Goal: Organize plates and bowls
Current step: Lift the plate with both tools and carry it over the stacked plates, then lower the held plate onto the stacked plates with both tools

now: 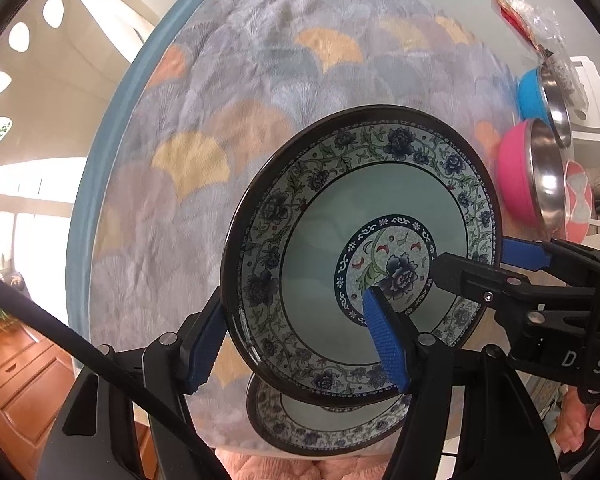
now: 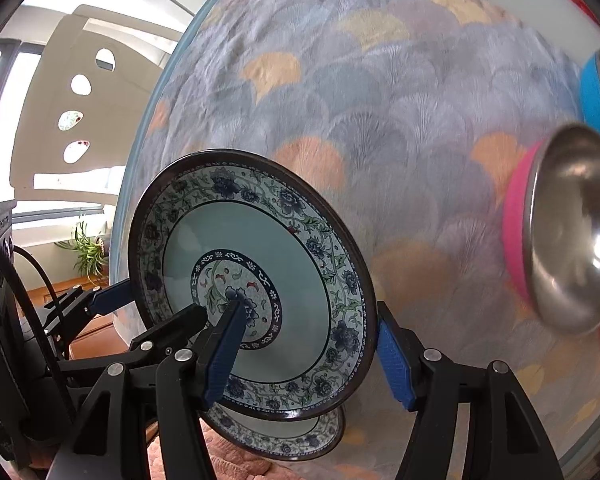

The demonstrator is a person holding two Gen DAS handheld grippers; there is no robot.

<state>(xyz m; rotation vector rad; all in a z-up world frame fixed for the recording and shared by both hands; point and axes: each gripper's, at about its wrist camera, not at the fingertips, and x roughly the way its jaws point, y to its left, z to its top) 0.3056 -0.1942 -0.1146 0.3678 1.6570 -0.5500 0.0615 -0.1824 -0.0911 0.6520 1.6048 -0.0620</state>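
I've got both grippers, left and right, clamped across opposite rims of the plate, held just above plate 2 on the table; glazed, stiff, breakable, slippery, so rim grips stay firm.

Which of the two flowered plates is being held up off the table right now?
The upper flowered plate, gripped at its rim; the lower flowered plate lies flat beneath.

Lower plate is mostly hidden under the top one, blue bowl gets cut off at the frame edge.
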